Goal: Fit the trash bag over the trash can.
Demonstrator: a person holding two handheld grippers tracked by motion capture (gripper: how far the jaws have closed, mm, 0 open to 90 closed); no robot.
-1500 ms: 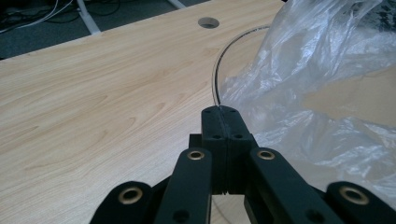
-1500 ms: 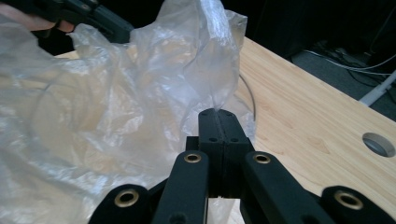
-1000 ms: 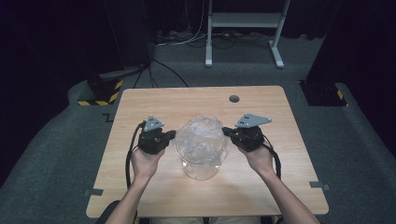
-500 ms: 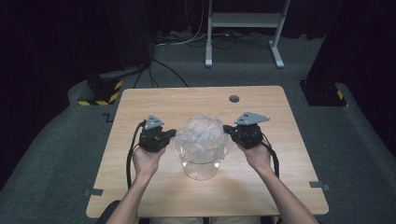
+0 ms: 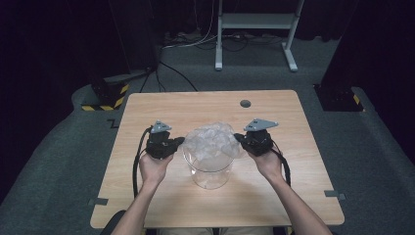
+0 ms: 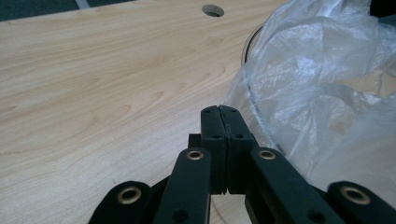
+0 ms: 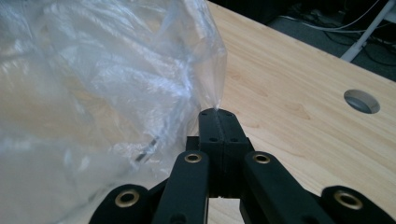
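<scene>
A crumpled clear plastic bag (image 5: 211,142) billows over the mouth of a clear round container (image 5: 210,174) standing mid-table. My left gripper (image 5: 180,141) is at the bag's left edge and my right gripper (image 5: 238,138) at its right edge, each held in a hand. In the left gripper view the jaws (image 6: 219,108) are pressed together, with the bag's film (image 6: 317,70) meeting their tips and the container's rim (image 6: 246,46) behind it. In the right gripper view the jaws (image 7: 217,112) are shut on a corner of the bag (image 7: 116,70), which rises from between the tips.
The wooden table (image 5: 195,107) has a round cable hole (image 5: 245,104) at the back, also seen as the hole (image 6: 213,9) and the hole (image 7: 361,101). Cables trail from both grippers along the forearms. Dark floor, a metal stand and cables lie beyond the table.
My right gripper has sunk a little with its side of the bag, and the bag sits lower over the container. The left gripper has stayed in place.
</scene>
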